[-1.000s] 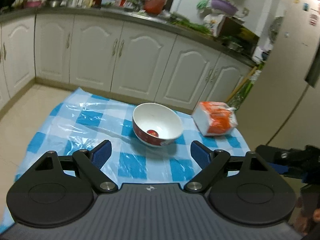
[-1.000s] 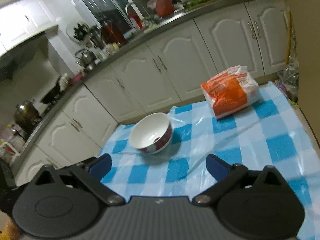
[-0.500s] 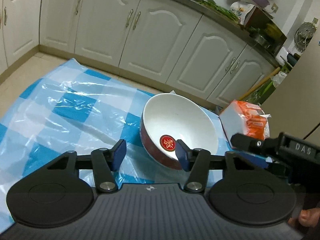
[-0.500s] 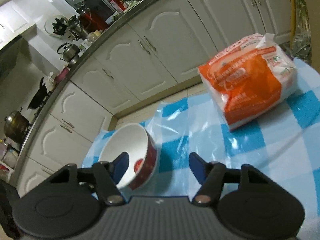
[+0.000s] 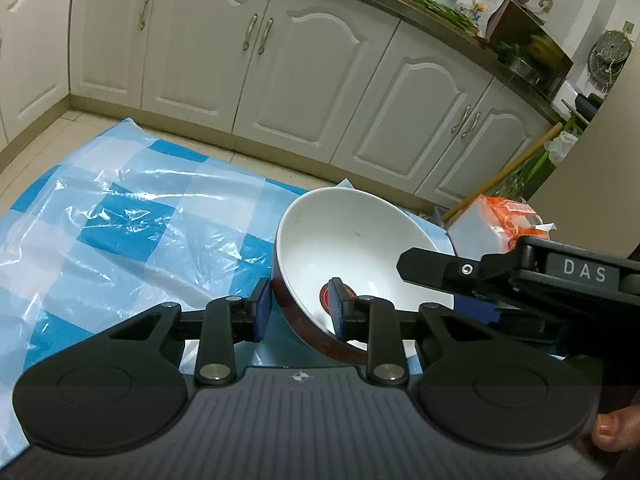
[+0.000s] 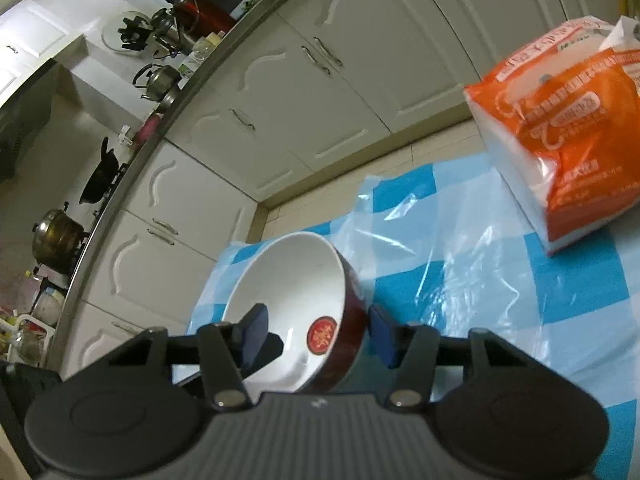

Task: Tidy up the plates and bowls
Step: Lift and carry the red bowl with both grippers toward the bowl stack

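Where the blue-and-white checked sheet (image 5: 132, 216) covers the floor before the cream cupboards (image 5: 280, 64), one bowl (image 5: 352, 248), white inside with a dark red outer wall and a red round mark at its bottom, sits tilted and is gripped from two sides. Left gripper (image 5: 298, 310): jaws just closing, now narrow, one blue pad on the bowl's outer wall, the other inside against the near rim. Right gripper (image 6: 318, 330): jaws likewise just closing, one pad inside the bowl, the other against its dark red outside, wall pinched between. In the left view the right gripper's black body reaches over the bowl's far side. Orange-and-white packet (image 6: 560, 152): on the sheet, beyond the bowl, apart from it. Fingertip (image 5: 612, 428): visible beneath the right gripper's body.
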A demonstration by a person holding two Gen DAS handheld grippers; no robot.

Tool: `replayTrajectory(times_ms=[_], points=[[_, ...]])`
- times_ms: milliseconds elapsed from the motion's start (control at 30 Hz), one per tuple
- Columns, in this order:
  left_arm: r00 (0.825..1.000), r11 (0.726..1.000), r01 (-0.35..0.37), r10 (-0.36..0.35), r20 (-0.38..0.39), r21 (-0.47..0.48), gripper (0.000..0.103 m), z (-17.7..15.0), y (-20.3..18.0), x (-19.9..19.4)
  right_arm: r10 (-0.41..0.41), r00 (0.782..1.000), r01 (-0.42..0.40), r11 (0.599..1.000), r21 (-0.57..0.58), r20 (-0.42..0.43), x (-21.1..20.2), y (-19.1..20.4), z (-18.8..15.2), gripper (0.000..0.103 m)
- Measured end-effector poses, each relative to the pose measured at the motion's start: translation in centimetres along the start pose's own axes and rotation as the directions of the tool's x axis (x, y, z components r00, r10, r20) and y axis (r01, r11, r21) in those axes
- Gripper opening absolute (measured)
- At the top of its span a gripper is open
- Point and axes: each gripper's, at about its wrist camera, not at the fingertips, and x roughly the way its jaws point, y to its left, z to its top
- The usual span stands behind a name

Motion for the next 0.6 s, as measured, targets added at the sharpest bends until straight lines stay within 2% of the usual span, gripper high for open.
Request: replayTrajectory(times_ms=[267,600], points=[[1.000,1.000,0.028,-0.028,-0.007,-0.008,0.029,-0.6,-0.2,-1.1,-0.010,1.000,0.010,1.000,-0.014,0.017,-1.3,0.4,-0.4,0.058],[0.998,0.998,0.055,-0.055,0.024,0.024,0.029,-1.7,-1.6,-4.9,0.017,0.998,-0.018,0.999,0.035,0.052,-4.5,0.2,-1.5,0.058]])
